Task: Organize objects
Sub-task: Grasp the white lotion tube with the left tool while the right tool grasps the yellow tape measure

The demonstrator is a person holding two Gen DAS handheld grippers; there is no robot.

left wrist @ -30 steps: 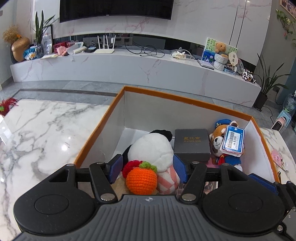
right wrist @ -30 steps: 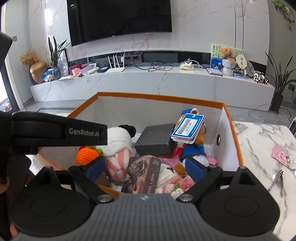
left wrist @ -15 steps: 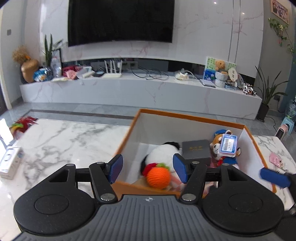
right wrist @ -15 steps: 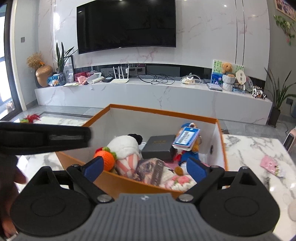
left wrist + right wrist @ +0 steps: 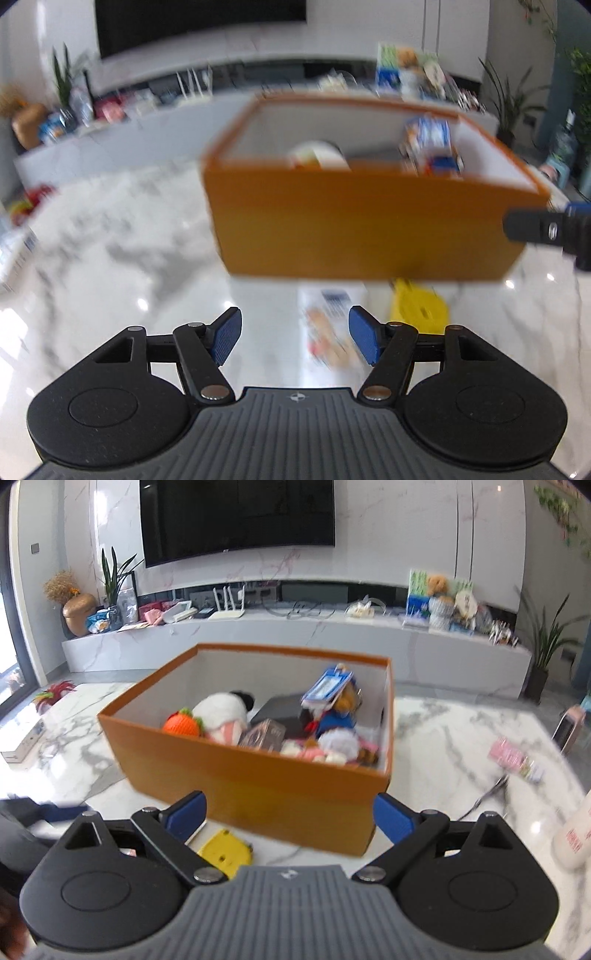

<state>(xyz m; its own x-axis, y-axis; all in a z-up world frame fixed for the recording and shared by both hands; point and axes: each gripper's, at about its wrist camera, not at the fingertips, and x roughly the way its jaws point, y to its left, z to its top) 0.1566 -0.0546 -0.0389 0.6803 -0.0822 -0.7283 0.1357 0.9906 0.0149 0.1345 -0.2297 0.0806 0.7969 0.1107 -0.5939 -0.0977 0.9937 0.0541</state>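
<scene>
Objects, left wrist view: orange box (image 5: 365, 229) stands on the marble counter (image 5: 122, 258), already holding soft toys; in front of it lie a white printed packet (image 5: 330, 325) and a yellow flat thing (image 5: 419, 308), both blurred.
Left gripper (image 5: 295, 339): empty, its blue fingers (image 5: 225, 339) parting right now, the packet showing ahead in the gap but untouched.
Likely step: picking up the packet (my guess, since it lines up with the gap).
How to do it well: let the fingers finish spreading, slow down, straddle the packet's narrow sides, and close only once low on the counter.
Objects, right wrist view: the box (image 5: 258, 775) sits ahead, crowded with a crochet orange (image 5: 183, 725), a white plush (image 5: 221, 710), a dark case (image 5: 279, 714) and a tagged doll (image 5: 334, 705).
Right gripper (image 5: 290, 812): fingers spread wide, nothing between them, hanging before the box's near wall.
Yellow thing (image 5: 225, 853): on the counter just below the left finger (an easy next pick).
Caution: loose bits lie to the right (image 5: 511, 755); drop new items into the box's emptier left end.
</scene>
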